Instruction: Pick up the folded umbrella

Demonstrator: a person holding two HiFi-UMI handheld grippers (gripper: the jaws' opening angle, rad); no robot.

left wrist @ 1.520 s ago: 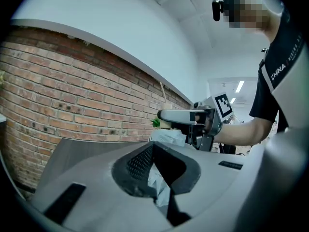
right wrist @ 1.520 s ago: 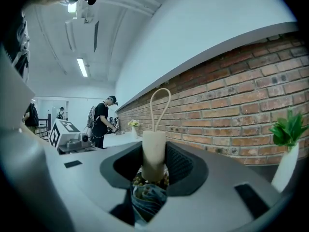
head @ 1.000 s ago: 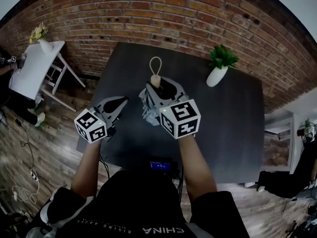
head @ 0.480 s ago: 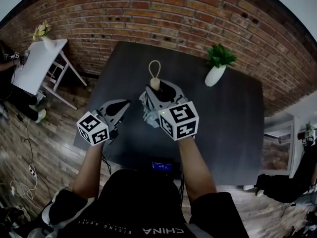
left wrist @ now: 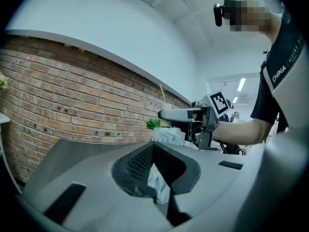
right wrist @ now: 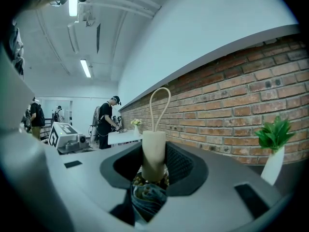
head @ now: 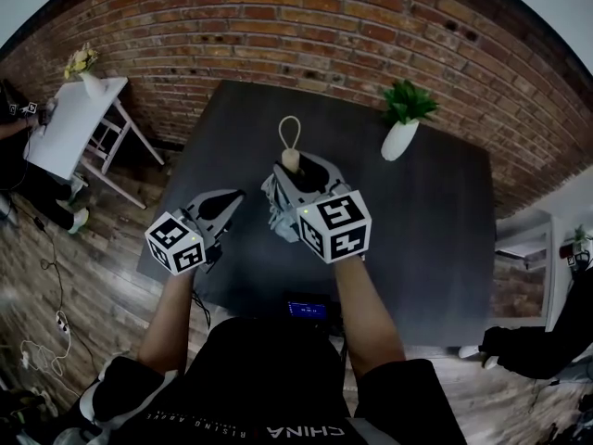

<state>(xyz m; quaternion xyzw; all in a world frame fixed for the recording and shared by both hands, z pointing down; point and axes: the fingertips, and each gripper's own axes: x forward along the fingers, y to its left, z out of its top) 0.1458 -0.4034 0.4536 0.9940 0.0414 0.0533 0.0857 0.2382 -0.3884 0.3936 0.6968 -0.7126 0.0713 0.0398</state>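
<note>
The right hand-held gripper (head: pixel 302 167) is clamped on the folded umbrella (right wrist: pixel 153 154), which is held above the counter (head: pixel 422 235) with its handle loop pointing to 12 o'clock. At its 8 o'clock, the left hand-held gripper (head: pixel 232 197) is closed and holds nothing.

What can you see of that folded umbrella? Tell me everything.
The folded umbrella is compact: a stubby, pale beige handle, plastic-looking, ending in a thin cord loop, then bunched greyish-white fabric, patterned near the handle. The right gripper is shut on it where handle meets fabric, holding it about level, loop end forward, over the dark table. Whether it touches the table is unclear.
</note>
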